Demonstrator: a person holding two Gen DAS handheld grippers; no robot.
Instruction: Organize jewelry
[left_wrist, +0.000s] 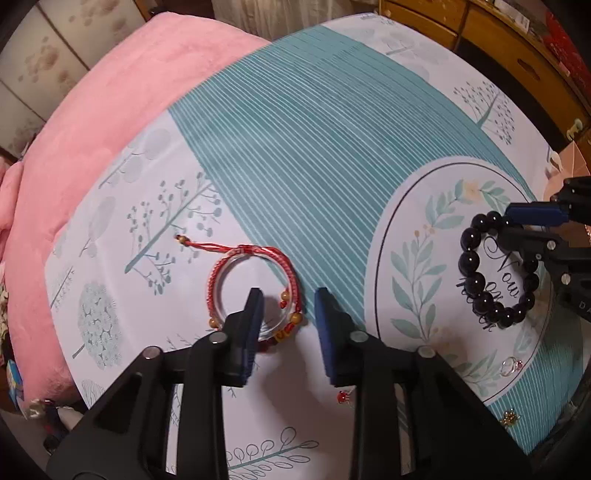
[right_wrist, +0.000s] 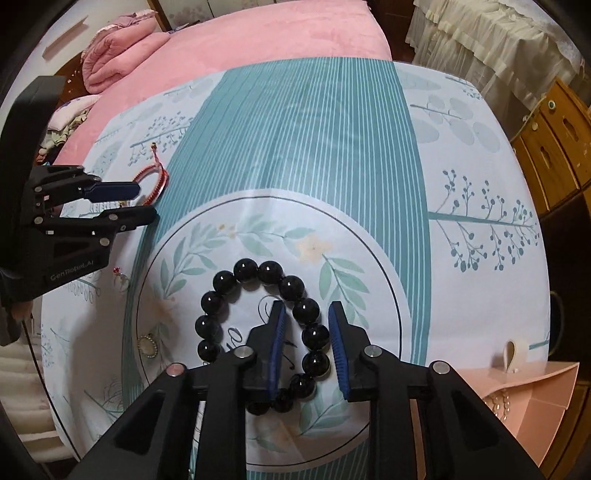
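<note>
A red woven cord bracelet (left_wrist: 251, 280) with amber beads around a clear bangle lies on the patterned tablecloth. My left gripper (left_wrist: 288, 299) is open, its jaws straddling the bracelet's right side; it also shows in the right wrist view (right_wrist: 144, 203). A black bead bracelet (right_wrist: 258, 332) lies in the cloth's round wreath print, also in the left wrist view (left_wrist: 495, 273). My right gripper (right_wrist: 306, 314) is open, its jaws straddling the right beads. Small rings (left_wrist: 511, 365) and a red-stone earring (left_wrist: 343, 397) lie near the front.
A pink open box (right_wrist: 517, 391) with pearls inside stands at the table's right front. A pearl-edged brooch (right_wrist: 147, 345) and a gold charm (left_wrist: 509, 419) lie near the table edge. A pink bed (right_wrist: 258, 37) is behind, wooden drawers (right_wrist: 554, 147) at right.
</note>
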